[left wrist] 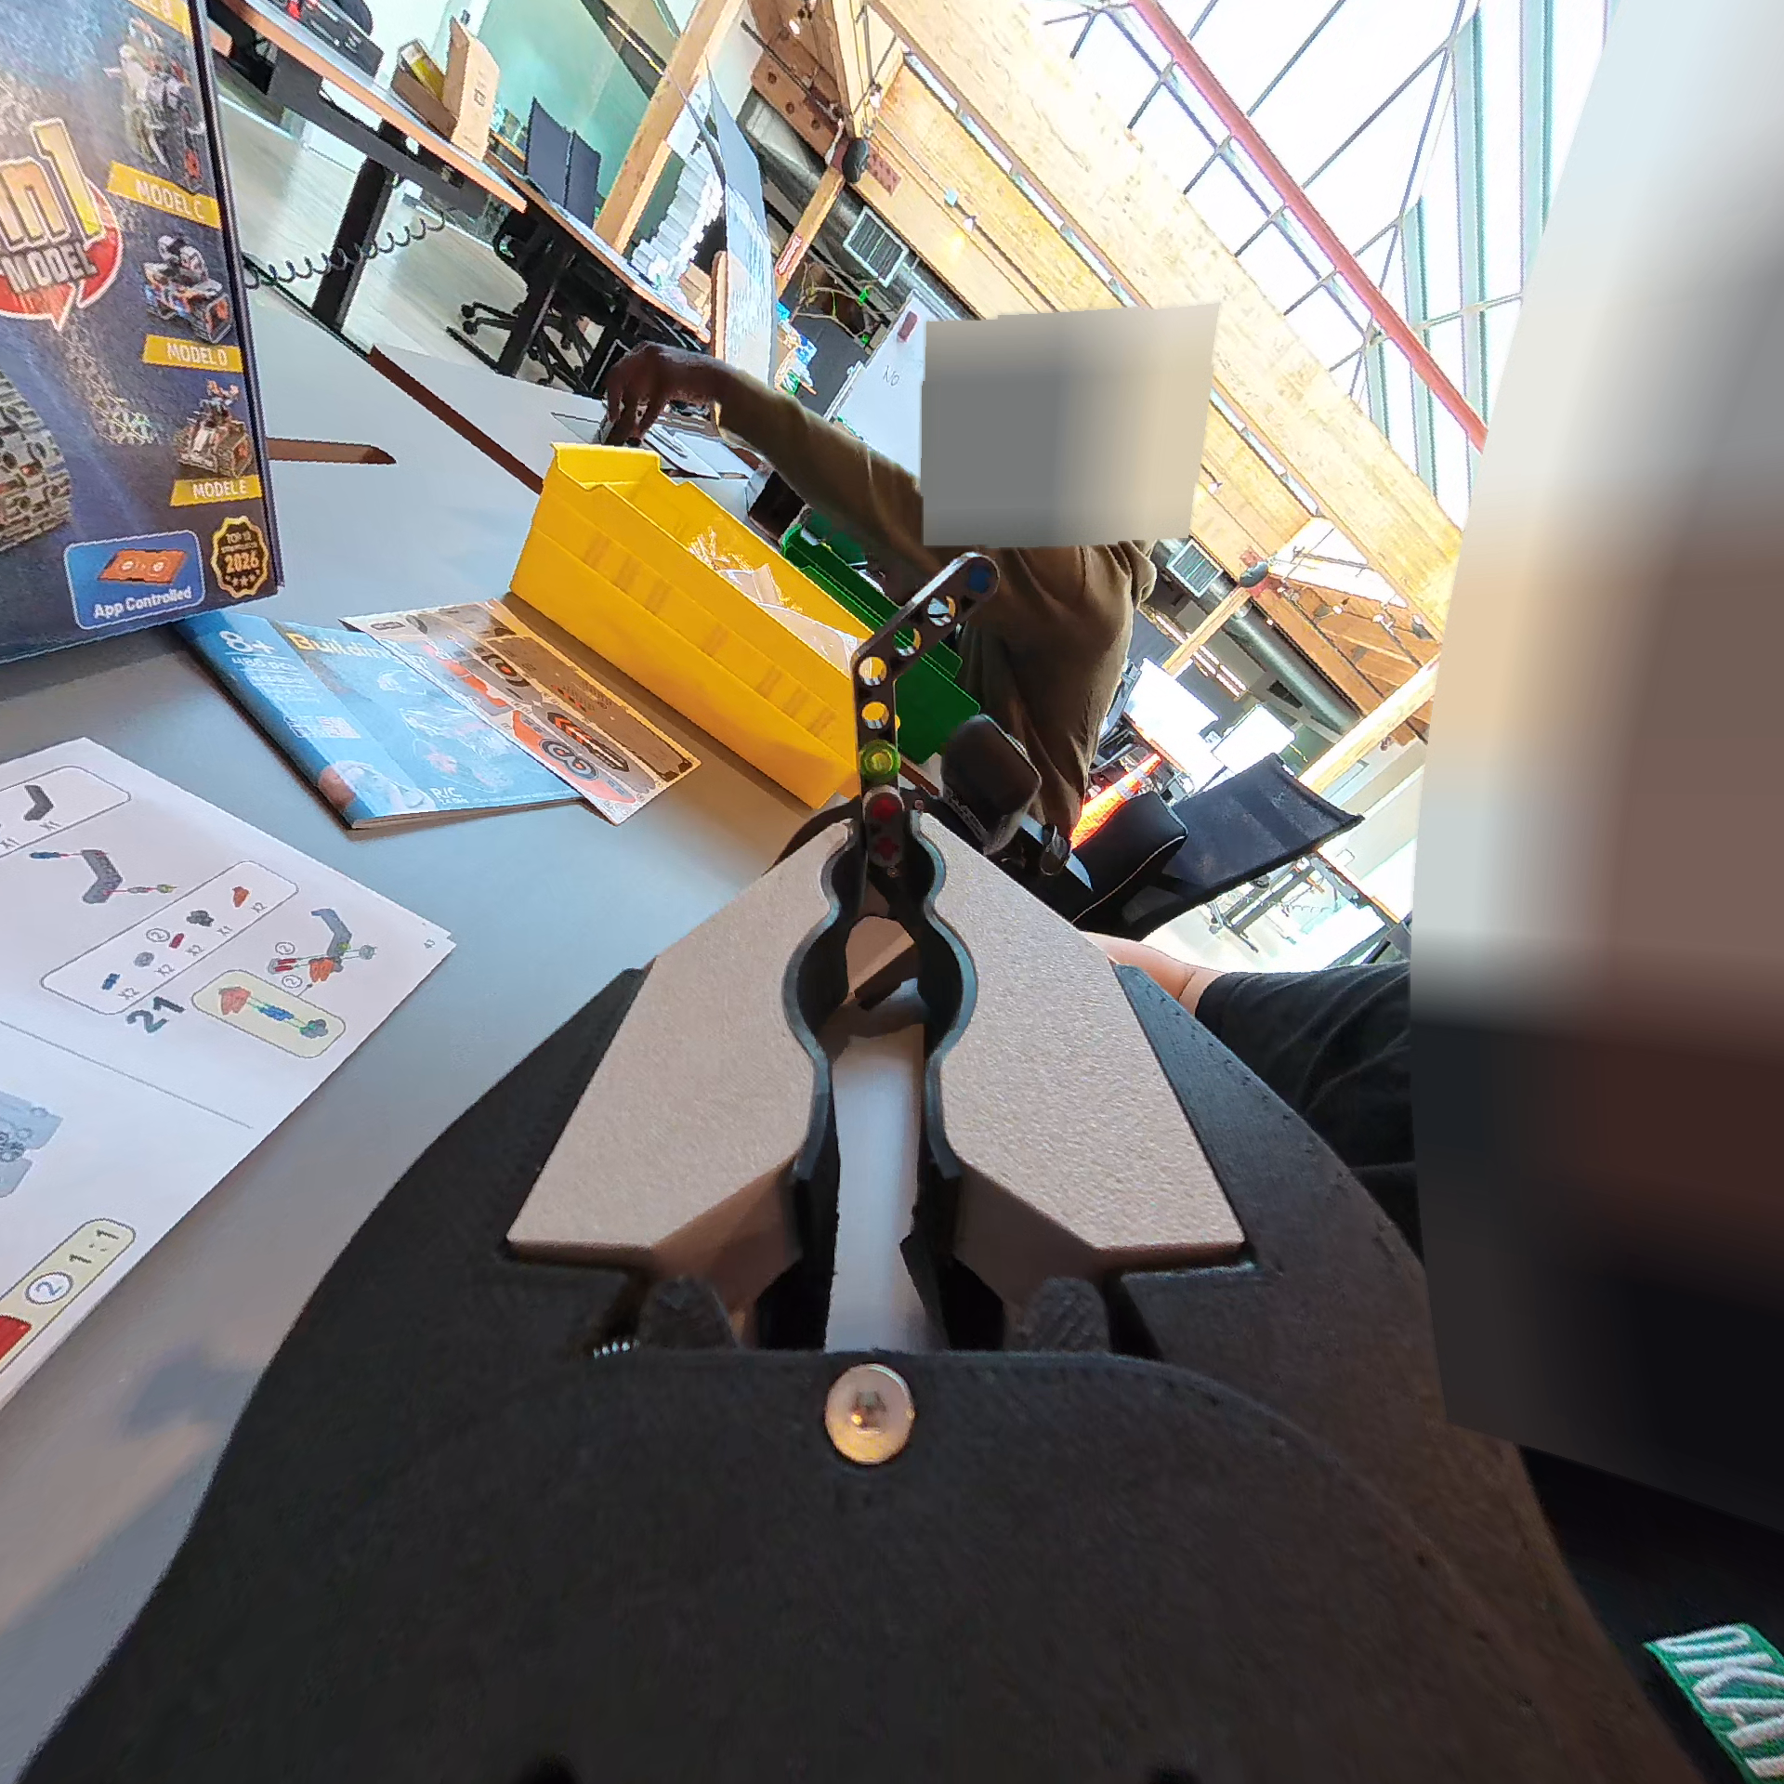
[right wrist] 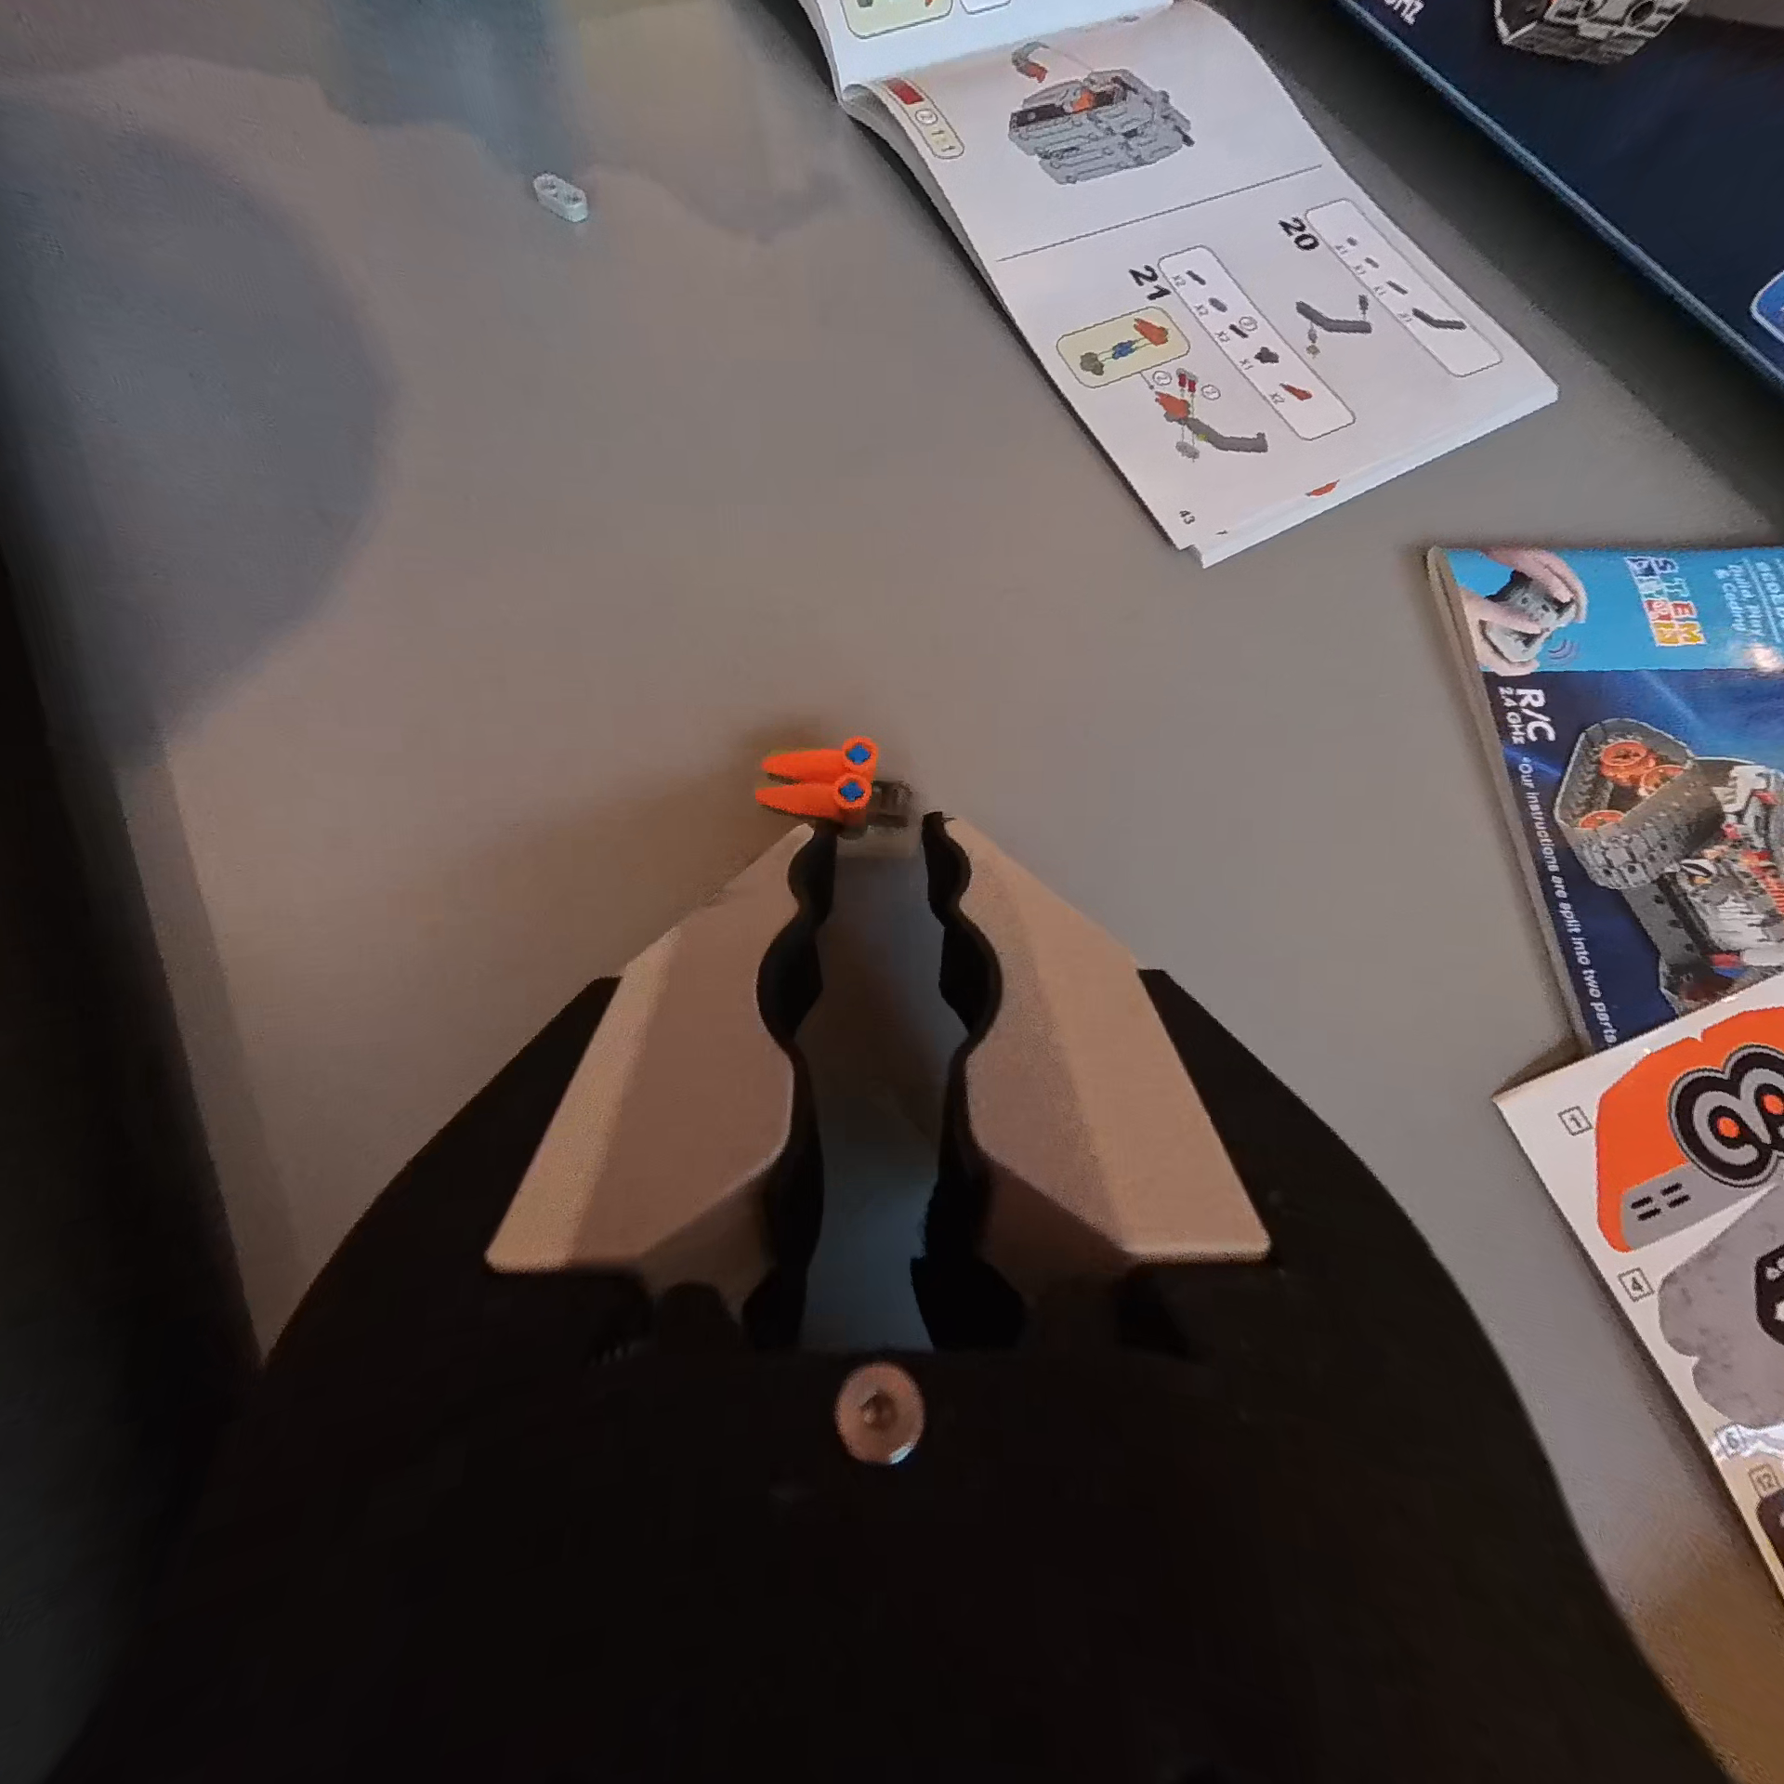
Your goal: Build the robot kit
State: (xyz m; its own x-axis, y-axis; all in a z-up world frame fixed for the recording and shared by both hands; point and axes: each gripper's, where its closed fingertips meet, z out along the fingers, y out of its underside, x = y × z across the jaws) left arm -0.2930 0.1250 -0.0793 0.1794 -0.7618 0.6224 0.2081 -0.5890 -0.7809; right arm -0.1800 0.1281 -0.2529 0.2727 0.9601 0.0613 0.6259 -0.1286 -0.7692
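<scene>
My left gripper is shut on the lower end of a dark grey angled beam with a row of holes. It holds the beam upright above the grey table. A green pin and red pins sit in the beam just above the fingertips. My right gripper is open by a narrow gap and points down at the table. A small assembly of two orange claw pieces with blue pins and a grey part lies at its fingertips, close against the left one.
An open instruction booklet, a blue booklet and a sticker sheet lie to the right. A small grey piece lies far left. A yellow bin, a green bin, the kit box and a person are behind.
</scene>
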